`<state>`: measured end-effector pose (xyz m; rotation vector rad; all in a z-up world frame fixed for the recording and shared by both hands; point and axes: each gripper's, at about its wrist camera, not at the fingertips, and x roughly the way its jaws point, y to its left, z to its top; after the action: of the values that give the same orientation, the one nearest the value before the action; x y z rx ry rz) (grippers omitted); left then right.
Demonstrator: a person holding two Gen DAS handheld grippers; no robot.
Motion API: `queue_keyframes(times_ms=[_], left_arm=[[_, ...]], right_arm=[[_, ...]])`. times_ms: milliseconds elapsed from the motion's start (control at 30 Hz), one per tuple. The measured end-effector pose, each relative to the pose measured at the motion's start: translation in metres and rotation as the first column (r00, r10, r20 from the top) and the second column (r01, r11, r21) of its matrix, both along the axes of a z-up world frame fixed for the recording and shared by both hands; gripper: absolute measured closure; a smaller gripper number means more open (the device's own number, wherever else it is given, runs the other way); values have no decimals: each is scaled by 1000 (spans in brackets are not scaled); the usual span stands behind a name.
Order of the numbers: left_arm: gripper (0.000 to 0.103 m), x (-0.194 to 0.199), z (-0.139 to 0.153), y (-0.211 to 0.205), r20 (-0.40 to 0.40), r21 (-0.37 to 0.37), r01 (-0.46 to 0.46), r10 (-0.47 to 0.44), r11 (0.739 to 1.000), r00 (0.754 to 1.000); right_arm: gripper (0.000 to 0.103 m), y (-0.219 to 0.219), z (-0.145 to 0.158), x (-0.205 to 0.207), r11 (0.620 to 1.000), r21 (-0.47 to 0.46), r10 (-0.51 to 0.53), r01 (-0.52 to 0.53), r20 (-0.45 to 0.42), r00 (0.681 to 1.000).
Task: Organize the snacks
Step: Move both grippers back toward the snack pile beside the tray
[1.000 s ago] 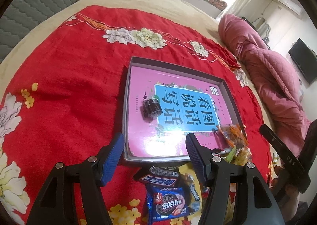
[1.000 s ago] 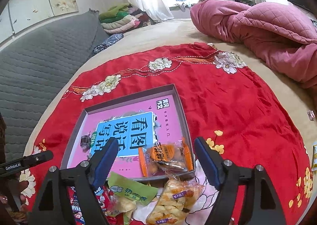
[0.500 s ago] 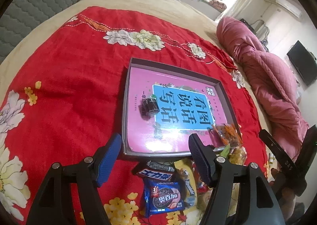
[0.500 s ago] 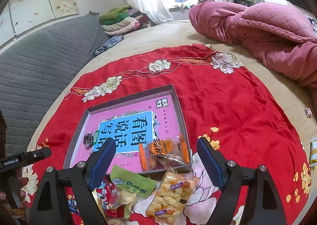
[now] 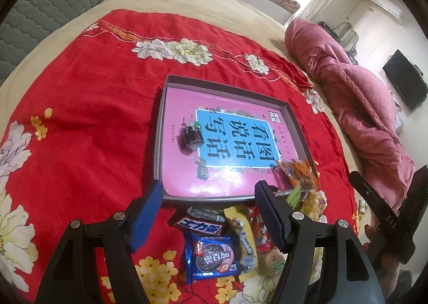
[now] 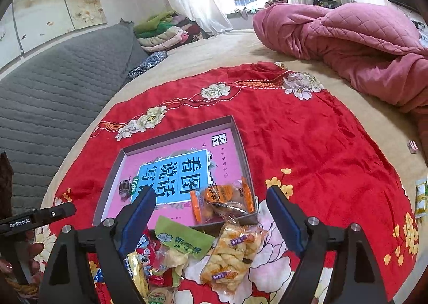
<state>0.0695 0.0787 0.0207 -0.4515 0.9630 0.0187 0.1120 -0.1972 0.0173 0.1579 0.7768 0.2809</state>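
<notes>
A shallow grey box (image 5: 157, 127) (image 6: 238, 132) with a pink and blue printed bottom lies on the red floral cloth. A small dark wrapped candy (image 5: 192, 137) (image 6: 124, 187) and an orange snack pack (image 5: 297, 170) (image 6: 222, 198) lie inside it. A pile of snacks lies at the box's near edge: a blue cookie pack (image 5: 212, 261), a dark chocolate bar (image 5: 199, 221), a green-labelled pack (image 6: 184, 239) and a twisted-biscuit bag (image 6: 232, 255). My left gripper (image 5: 208, 213) is open and empty above the pile. My right gripper (image 6: 211, 221) is open and empty above the pile.
A pink quilt (image 6: 347, 33) (image 5: 355, 98) lies bunched on the bed to the right. A grey padded headboard (image 6: 53, 84) runs along the left. A small packet (image 6: 421, 197) lies off the cloth at far right.
Both grippers have drawn back and up from the box, so more of the snack pile shows below them. Both stay open and empty.
</notes>
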Motion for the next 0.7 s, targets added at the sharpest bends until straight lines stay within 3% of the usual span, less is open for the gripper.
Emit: queue_keyframes(times_ms=[700], left_arm=[[31,-5,-6,-34,-31,2,80,-79,997,996]], right_arm=[[19,-8,-25,-22,999,-11,-44,43,-89,995]])
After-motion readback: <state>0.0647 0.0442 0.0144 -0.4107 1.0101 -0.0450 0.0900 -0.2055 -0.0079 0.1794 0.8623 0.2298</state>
